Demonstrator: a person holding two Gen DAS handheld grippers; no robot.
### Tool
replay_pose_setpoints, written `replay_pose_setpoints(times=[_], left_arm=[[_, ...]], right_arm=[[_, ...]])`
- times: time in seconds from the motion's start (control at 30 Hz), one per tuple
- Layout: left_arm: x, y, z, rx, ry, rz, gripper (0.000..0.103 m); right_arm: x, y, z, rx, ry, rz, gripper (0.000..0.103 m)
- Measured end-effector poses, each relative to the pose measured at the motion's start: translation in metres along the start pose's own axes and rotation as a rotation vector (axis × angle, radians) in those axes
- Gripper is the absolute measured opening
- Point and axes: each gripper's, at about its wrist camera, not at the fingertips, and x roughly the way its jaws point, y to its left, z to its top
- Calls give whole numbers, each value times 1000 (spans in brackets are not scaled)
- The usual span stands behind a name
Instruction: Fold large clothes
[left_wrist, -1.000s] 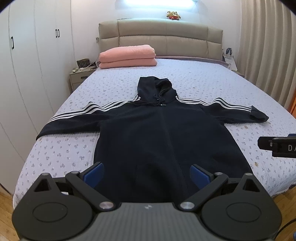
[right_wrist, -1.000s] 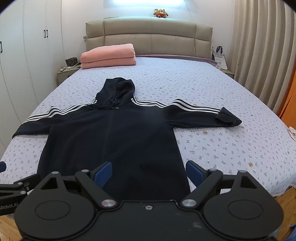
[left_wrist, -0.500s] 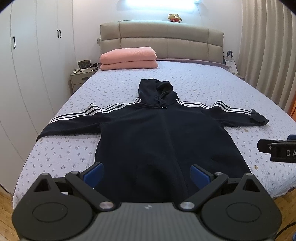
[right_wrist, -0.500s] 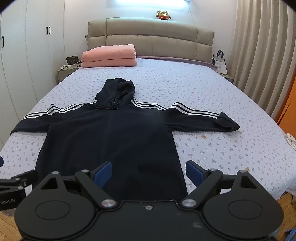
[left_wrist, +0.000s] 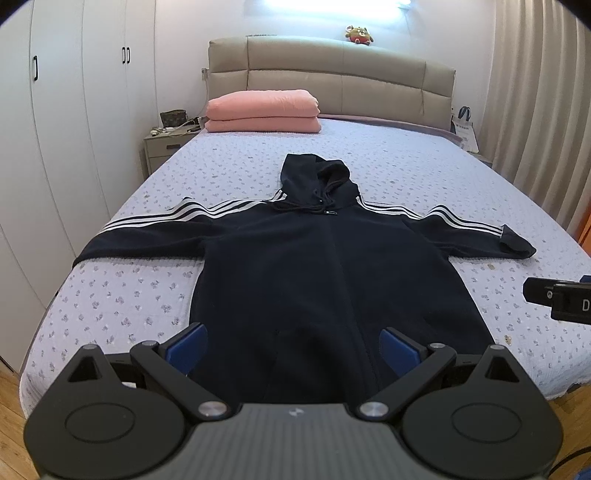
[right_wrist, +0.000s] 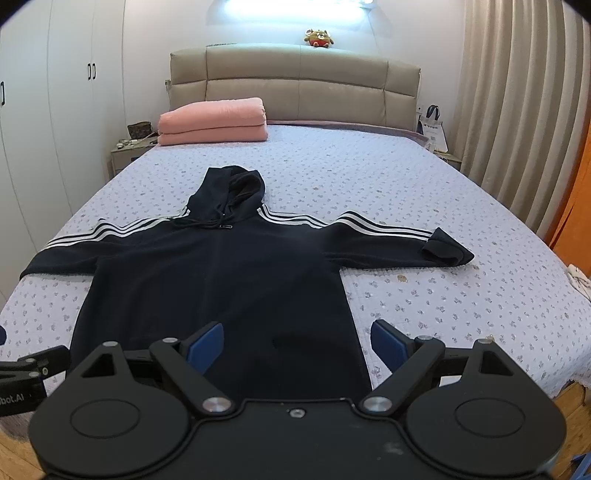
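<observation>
A dark navy hoodie (left_wrist: 325, 273) with white sleeve stripes lies flat on the bed (left_wrist: 122, 291), face up, sleeves spread, hood toward the headboard. It also shows in the right wrist view (right_wrist: 221, 280). My left gripper (left_wrist: 293, 349) is open and empty, held above the hem at the foot of the bed. My right gripper (right_wrist: 297, 341) is open and empty over the hem's right corner. Part of the right gripper shows at the right edge of the left wrist view (left_wrist: 557, 299).
Folded pink blankets (left_wrist: 262, 110) lie by the padded headboard (left_wrist: 332, 77). A nightstand (left_wrist: 164, 142) and white wardrobes (left_wrist: 66, 122) stand on the left. Curtains (right_wrist: 517, 110) hang on the right. Wooden floor (left_wrist: 9, 410) lies below the bed's foot.
Both grippers have tilted or risen slightly, so the bed and hoodie sit a little lower in view. Both stay open. The hoodie has not moved.
</observation>
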Motion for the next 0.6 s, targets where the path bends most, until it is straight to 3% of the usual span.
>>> replay_pose_setpoints(times=[0.6], left_arm=[[-11, 5, -4, -15, -15, 2, 100]], right_arm=[[-10, -4, 1, 20, -8, 17, 102]])
